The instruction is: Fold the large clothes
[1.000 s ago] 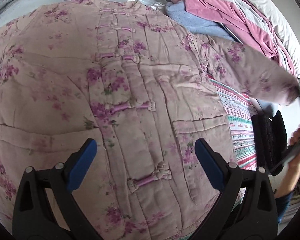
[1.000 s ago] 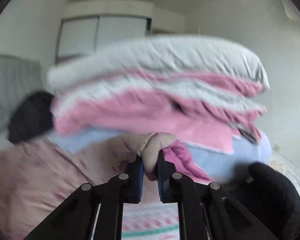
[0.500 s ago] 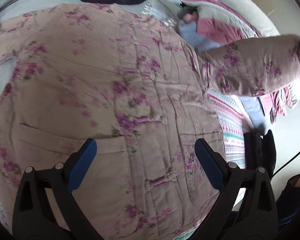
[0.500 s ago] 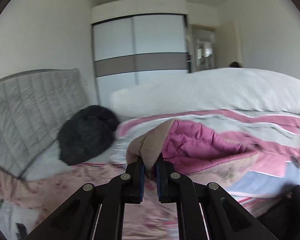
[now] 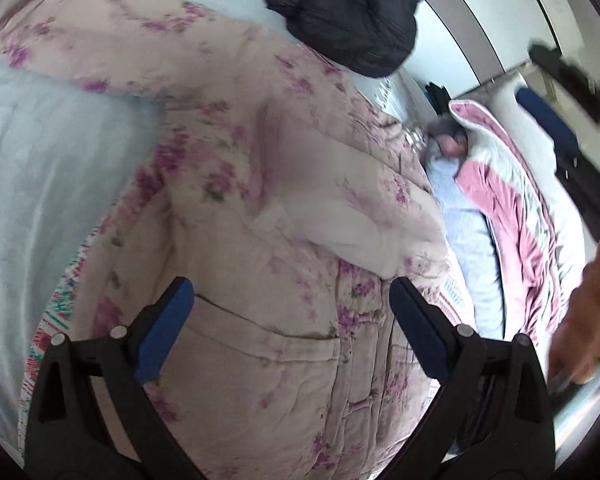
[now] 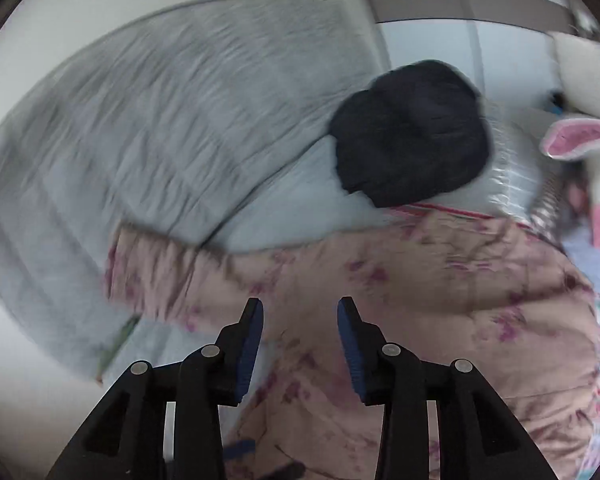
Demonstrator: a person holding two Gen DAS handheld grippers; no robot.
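Right wrist view: right claw (image 6: 300,334) opening, nothing between its jaws, sleeve (image 5: 340,216) let go across the floral jacket (image 6: 440,300) to start the fold. Left claw (image 5: 290,332) hangs wide open over the jacket, spread mid-bed (image 5: 60,184), black garment (image 6: 410,132) toward the headboard.

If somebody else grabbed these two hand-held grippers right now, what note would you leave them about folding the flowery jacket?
Left hand-held gripper: open, empty, above the jacket's lower front.
Right hand-held gripper: jaws opening, nothing between them, over the jacket.
Flowery pink jacket: spread front-up on the bed. One sleeve already lies folded across the chest; the other sleeve is stretched out toward the grey quilt.
Left to do: fold in the outstretched sleeve, then fold the body.
The black garment and pink-striped bedding lie nearby.
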